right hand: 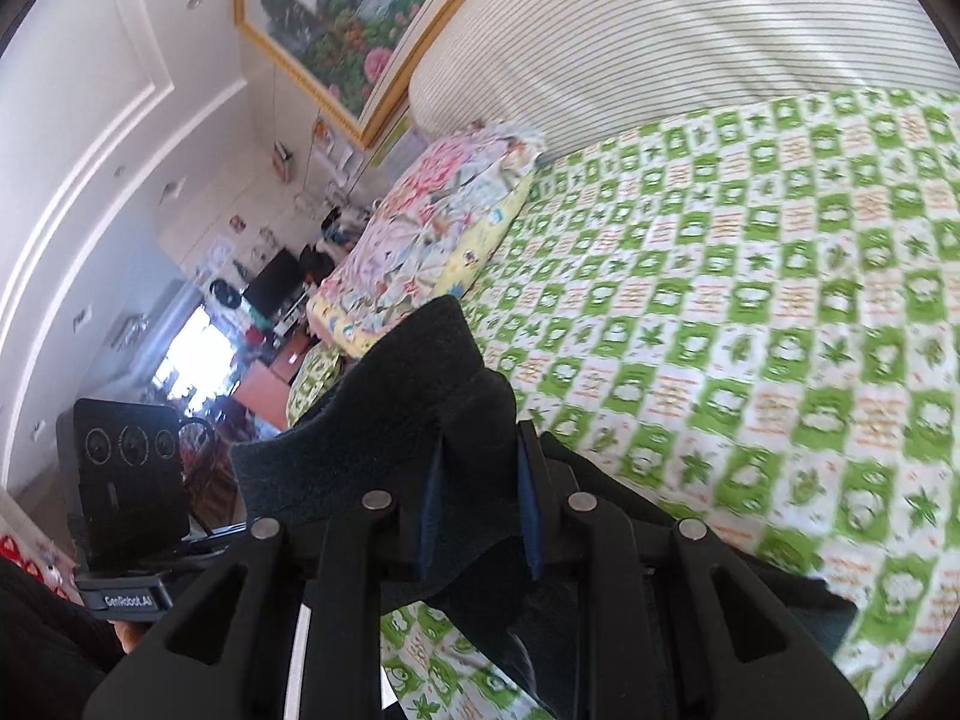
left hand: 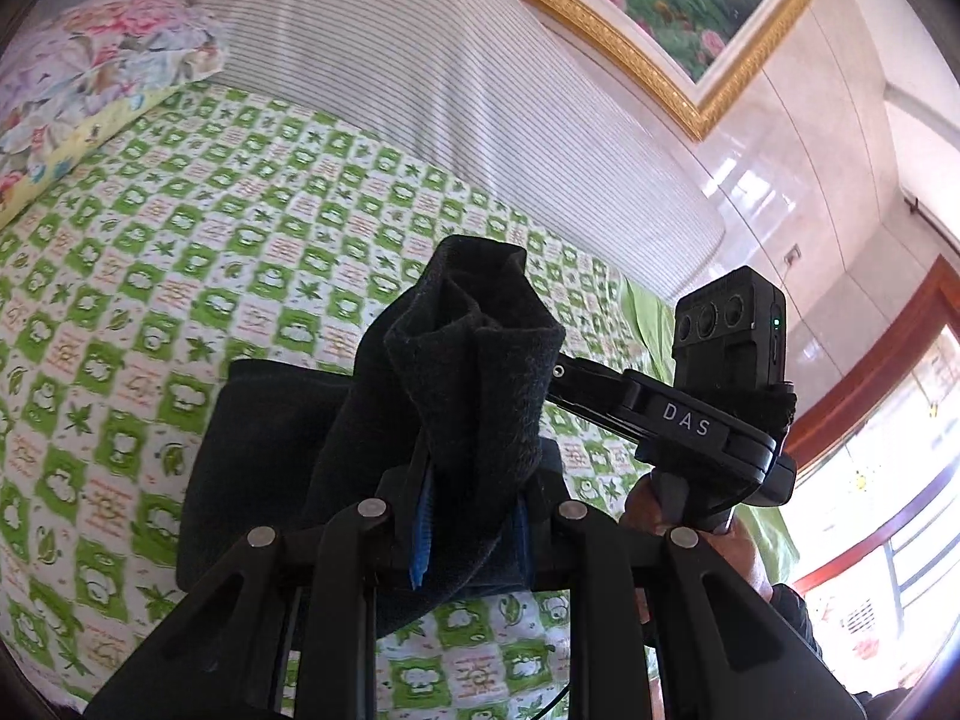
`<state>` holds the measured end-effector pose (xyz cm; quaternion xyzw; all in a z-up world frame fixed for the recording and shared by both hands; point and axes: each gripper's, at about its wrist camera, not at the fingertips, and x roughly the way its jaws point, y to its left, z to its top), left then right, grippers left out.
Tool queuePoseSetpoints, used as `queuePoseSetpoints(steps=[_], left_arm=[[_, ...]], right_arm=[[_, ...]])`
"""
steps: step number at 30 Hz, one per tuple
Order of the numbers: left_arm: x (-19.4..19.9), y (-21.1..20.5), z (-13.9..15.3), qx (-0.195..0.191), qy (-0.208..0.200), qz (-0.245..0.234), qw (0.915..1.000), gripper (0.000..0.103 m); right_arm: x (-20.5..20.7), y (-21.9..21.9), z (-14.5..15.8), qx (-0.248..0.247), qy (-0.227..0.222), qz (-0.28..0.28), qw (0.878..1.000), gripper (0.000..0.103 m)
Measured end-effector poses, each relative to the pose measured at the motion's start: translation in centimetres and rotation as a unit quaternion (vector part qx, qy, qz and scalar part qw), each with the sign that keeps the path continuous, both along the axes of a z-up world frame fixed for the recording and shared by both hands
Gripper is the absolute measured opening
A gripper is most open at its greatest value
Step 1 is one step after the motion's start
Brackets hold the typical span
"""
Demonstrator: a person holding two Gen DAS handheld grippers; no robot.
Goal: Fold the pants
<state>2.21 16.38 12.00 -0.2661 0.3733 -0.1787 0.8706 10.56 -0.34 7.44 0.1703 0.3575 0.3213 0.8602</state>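
Observation:
The pants [left hand: 462,360] are dark, almost black fabric. In the left wrist view my left gripper [left hand: 474,516] is shut on a bunched edge of them, which stands up between the blue pads; the rest hangs down onto the bed [left hand: 240,252]. My right gripper's body [left hand: 708,420] shows just to the right, held by a hand. In the right wrist view my right gripper [right hand: 477,516] is shut on another bunch of the pants [right hand: 408,414], lifted above the bed. My left gripper's camera block [right hand: 129,468] shows at the left.
The bed has a green and white checked sheet [right hand: 750,300]. A floral pillow [right hand: 432,240] and a striped bolster [right hand: 690,30] lie at its head, under a gold-framed painting [left hand: 678,0]. A window [left hand: 900,450] is on the right.

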Motion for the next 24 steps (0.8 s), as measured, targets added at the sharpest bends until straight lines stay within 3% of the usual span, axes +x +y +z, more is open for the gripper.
queuePoseSetpoints(steps=[17, 24], left_arm=[[2.3, -7.4, -3.1, 0.049, 0.026, -0.061, 0.9966, 0.021], [2.5, -8.9, -4.6, 0.052, 0.037, -0.084, 0.9945, 0.022]], right_arm=[[-2.4, -7.5, -3.8, 0.035, 0.027, -0.074, 0.996, 0.024], [-3.3, -9.6, -5.1, 0.031, 0.042, -0.109, 0.993, 0.030]])
